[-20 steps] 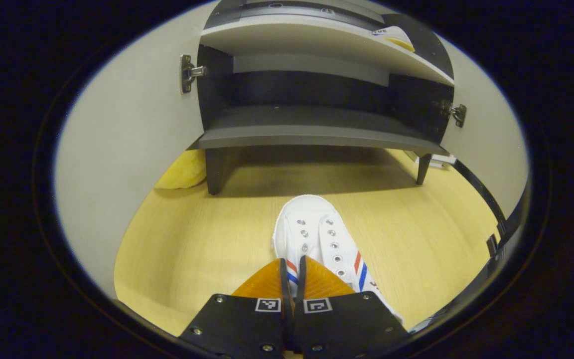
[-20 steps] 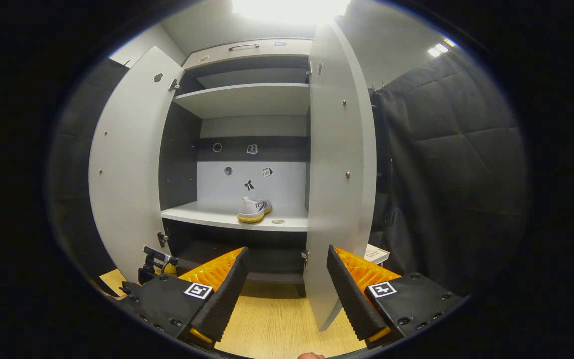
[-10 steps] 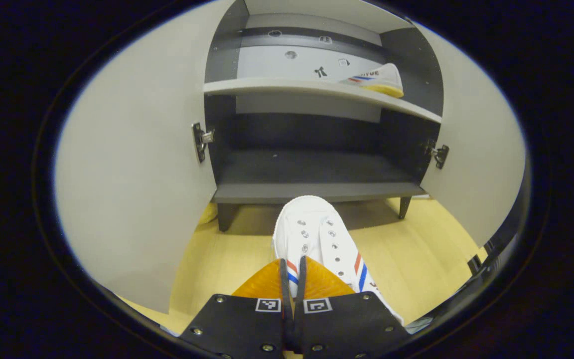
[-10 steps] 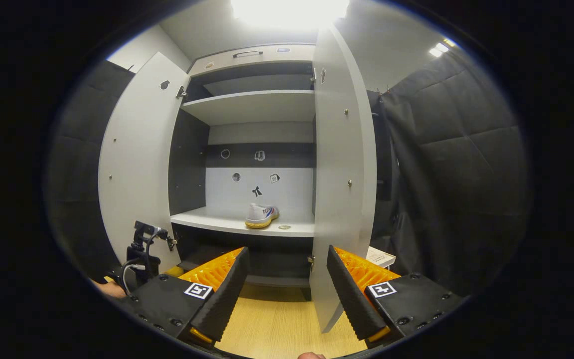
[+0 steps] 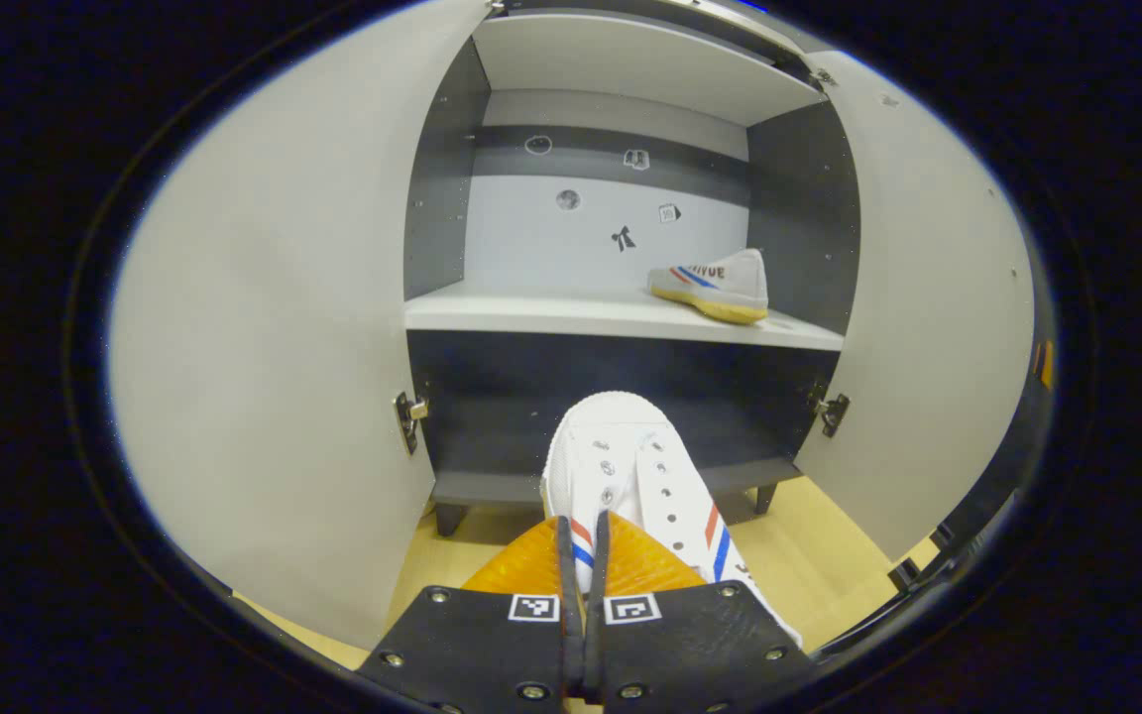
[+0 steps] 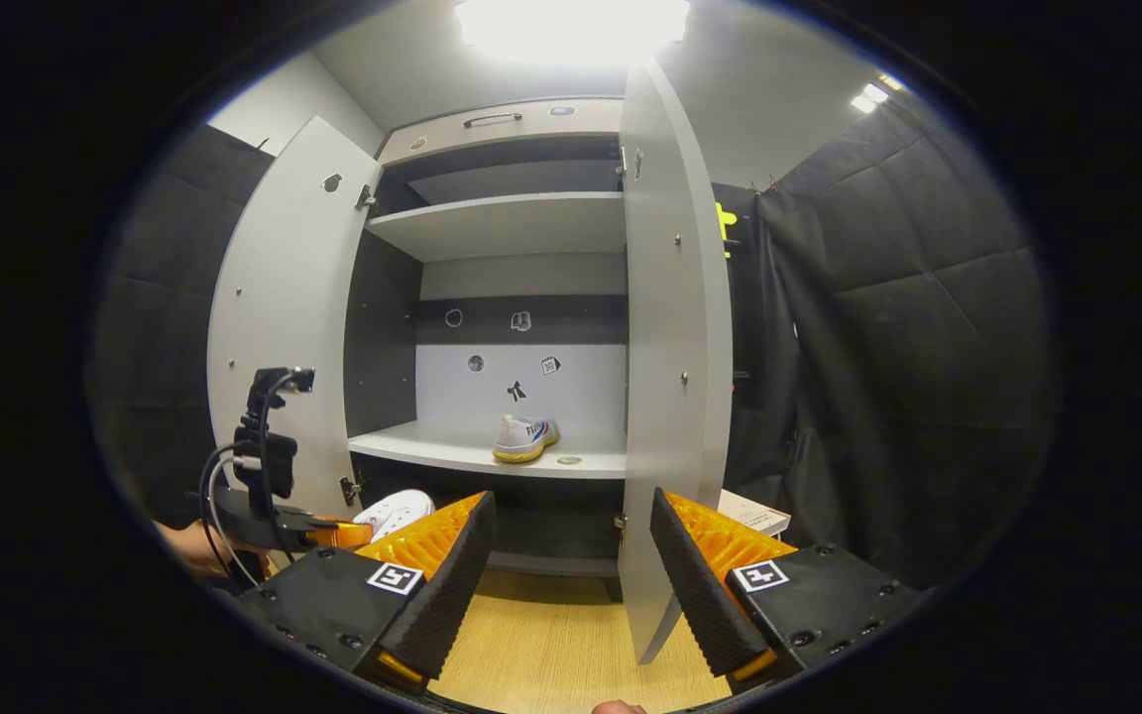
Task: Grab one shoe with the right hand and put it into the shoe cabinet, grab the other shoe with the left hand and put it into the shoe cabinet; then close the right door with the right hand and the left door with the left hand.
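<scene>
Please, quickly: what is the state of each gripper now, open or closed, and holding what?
Left gripper: closed on a shoe, jaws pressing on it.
Right gripper: open, holding nothing.

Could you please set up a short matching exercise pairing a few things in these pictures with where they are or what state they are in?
Things:
1. shoe on the shelf
2. held shoe
3. right gripper
4. right door

States:
A. open, holding nothing
B. swung open
C. resting inside the cabinet
D. clamped in the left gripper

Pairs: 1-C, 2-D, 3-A, 4-B
</scene>
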